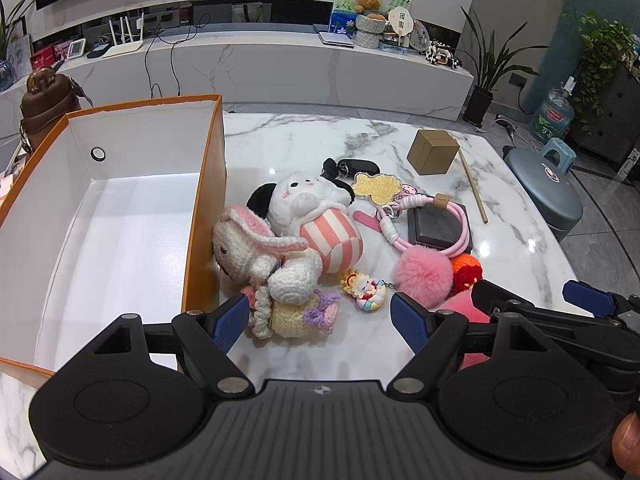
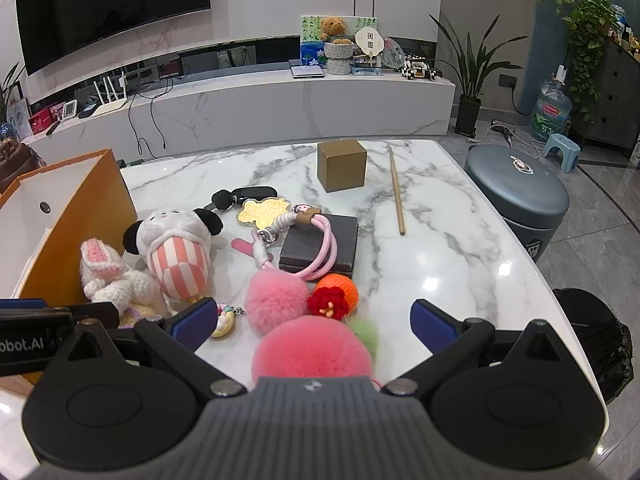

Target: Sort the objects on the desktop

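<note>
Left tongs (image 1: 320, 316) hanging wide open, gripping nothing, over crocheted toys (image 1: 288, 308) just beside orange box (image 1: 204, 208); right tongs (image 2: 314, 320) gaping, empty, above pink pompom (image 2: 312, 350); plush toys, keychains, dark case (image 2: 320, 246) lying clustered on marble desk (image 2: 440, 240)

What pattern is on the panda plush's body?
Pink and white vertical stripes on the panda plush, clearest in the right wrist view.
</note>
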A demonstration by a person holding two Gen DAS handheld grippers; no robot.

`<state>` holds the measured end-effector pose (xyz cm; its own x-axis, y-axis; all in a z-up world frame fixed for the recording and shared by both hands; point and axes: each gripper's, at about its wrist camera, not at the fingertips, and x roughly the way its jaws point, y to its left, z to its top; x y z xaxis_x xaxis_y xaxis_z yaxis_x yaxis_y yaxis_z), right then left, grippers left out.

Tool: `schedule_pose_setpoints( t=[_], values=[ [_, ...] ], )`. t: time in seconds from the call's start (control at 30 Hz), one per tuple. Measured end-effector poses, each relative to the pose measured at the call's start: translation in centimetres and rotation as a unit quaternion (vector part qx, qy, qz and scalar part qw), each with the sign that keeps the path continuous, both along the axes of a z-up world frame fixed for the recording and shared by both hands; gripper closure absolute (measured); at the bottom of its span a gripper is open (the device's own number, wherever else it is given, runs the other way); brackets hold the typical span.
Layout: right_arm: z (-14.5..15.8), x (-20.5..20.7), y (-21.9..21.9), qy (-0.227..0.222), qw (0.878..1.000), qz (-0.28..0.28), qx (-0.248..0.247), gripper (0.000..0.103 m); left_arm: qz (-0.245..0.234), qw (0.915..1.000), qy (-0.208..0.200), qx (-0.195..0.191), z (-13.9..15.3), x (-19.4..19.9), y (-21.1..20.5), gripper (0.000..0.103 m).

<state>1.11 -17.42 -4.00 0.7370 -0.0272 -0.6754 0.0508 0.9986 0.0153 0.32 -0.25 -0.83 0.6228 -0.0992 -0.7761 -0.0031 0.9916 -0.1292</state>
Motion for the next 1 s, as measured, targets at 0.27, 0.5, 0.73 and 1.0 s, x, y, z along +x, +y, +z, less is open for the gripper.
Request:
schedule_pose_setpoints(
  t=[0.27, 0.5, 0.73, 1.0],
  values=[
    [0.0, 0.0, -0.1, 0.001, 1.0, 0.001, 0.001, 0.001, 0.001, 1.0, 0.001, 0.001, 0.0, 0.1, 0.0, 0.011],
    [0.0, 0.0, -0.3, 0.0, 1.0, 0.004, 0.005, 0.001, 0.002, 1.0, 0.002, 0.003, -0.2, 0.2, 0.0, 0.011],
    [0.3, 0.1, -0.7, -0.002, 1.0, 0.004, 0.01, 0.001, 0.001, 1.0, 0.003, 0.003, -0.4, 0.4, 0.2, 0.011],
    [1.4, -0.2, -2.9, -0.055, 0.998, 0.025, 0.005, 0.001, -0.011, 0.9997, 0.02, 0.001, -2.1, 1.3, 0.2, 0.011]
  ],
)
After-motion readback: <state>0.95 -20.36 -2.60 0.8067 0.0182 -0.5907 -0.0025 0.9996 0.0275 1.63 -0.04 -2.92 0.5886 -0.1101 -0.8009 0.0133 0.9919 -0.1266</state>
